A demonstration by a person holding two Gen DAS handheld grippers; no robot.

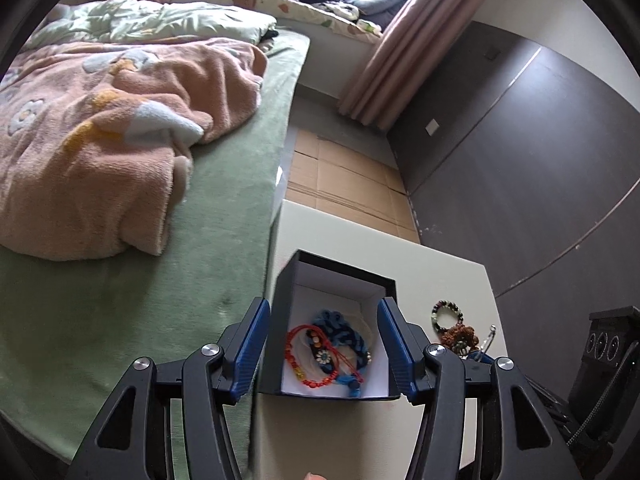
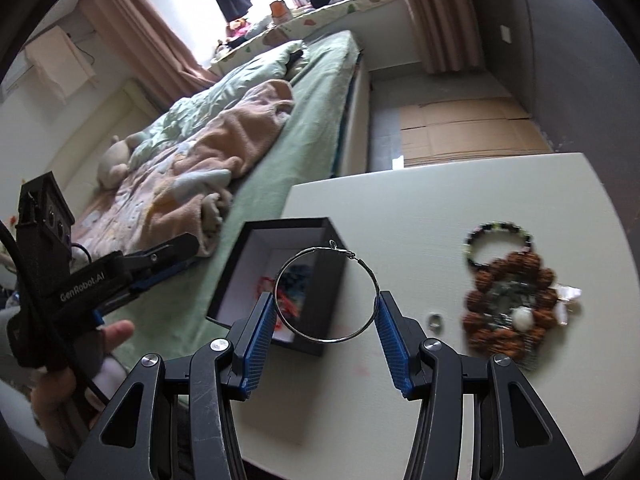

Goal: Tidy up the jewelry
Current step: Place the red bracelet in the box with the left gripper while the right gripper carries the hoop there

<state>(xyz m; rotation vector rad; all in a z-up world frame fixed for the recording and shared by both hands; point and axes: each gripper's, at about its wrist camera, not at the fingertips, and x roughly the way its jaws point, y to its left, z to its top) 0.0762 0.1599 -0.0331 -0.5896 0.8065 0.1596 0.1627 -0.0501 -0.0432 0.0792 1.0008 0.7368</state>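
Observation:
A black box (image 1: 286, 284) with a white lining stands on the white table (image 1: 440, 280), near its left edge. Inside lie a red beaded bracelet (image 1: 298, 362) and a blue braided bracelet (image 1: 344, 334). My left gripper (image 1: 322, 350) is open, its fingers on either side of the box. My right gripper (image 2: 326, 314) is shut on a silver hoop (image 2: 362, 326), held above the table beside the box (image 2: 316, 258). A dark bead bracelet (image 2: 500, 230), a brown bead bracelet (image 2: 510, 300) and a small ring (image 2: 434, 322) lie on the table to the right.
A bed with a green sheet (image 1: 140, 300) and a pink blanket (image 1: 100, 152) runs along the table's left. Flattened cardboard (image 1: 344, 184) lies on the floor beyond the table. A dark wall panel (image 1: 520, 160) stands to the right.

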